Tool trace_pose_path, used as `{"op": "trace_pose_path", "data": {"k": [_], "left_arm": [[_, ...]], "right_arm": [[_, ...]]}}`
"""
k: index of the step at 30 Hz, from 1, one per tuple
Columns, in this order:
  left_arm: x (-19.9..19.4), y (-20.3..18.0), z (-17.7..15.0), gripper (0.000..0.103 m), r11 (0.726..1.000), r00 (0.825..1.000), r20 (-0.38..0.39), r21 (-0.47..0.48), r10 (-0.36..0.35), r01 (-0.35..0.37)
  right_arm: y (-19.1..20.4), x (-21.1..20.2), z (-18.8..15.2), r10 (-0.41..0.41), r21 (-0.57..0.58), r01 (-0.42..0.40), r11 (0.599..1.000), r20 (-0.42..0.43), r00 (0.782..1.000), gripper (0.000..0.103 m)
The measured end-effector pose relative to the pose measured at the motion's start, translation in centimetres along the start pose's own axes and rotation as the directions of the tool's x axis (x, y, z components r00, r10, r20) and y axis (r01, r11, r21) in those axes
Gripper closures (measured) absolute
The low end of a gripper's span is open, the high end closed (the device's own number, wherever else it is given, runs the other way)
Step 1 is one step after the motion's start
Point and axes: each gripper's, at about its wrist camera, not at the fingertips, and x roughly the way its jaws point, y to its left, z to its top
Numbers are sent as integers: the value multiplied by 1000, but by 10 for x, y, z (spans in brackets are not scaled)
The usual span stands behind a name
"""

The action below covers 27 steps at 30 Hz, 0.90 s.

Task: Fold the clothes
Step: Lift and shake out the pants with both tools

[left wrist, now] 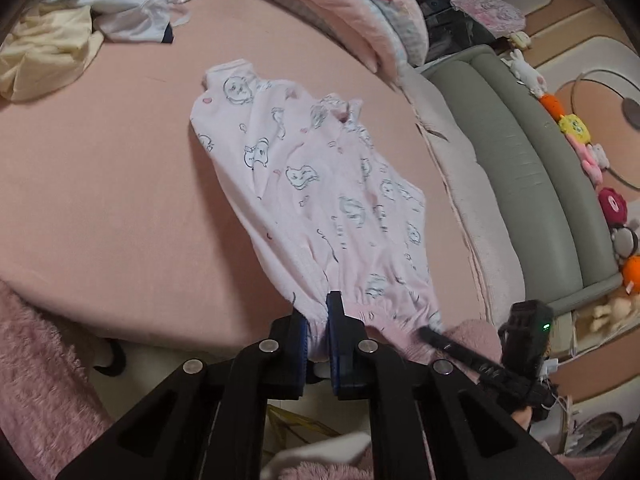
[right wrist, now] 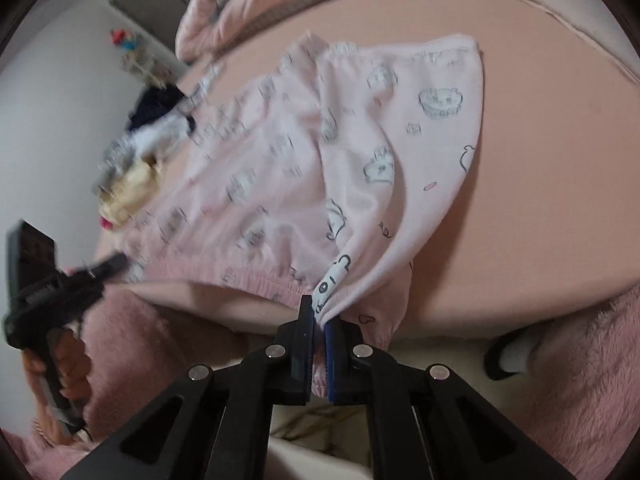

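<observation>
On the pink bed [left wrist: 100,200], both grippers, left [left wrist: 318,316] and right [right wrist: 319,318], clamp one printed garment's [left wrist: 320,184] waistband, a clothes pile [left wrist: 80,12] lying well behind.

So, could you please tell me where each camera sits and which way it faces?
Left wrist: on the left gripper, looking across the pink bed sheet along the pale pink cartoon-print garment; the right gripper shows.
Right wrist: on the right gripper, facing the garment; the left gripper shows.
Shared: garment, sheet.
</observation>
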Motion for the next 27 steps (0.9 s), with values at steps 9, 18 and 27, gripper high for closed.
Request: {"op": "trace_pose_path", "data": {"k": [9,18,27], "left_arm": [[-68,-73,32,96,972,990,88,218,-114,92],[47,-18,104,96,998,993,-108,36,47,-43],[-157,-199,237,96,893,885,422,450,-198,-15]], "right_arm": [[37,-112,45,150,-80,-137,987,196,969,100],[-30,-11,94,-65,64,64,996,14,998,100],[104,-199,252,101,-264,38,964,494,864,100]]}}
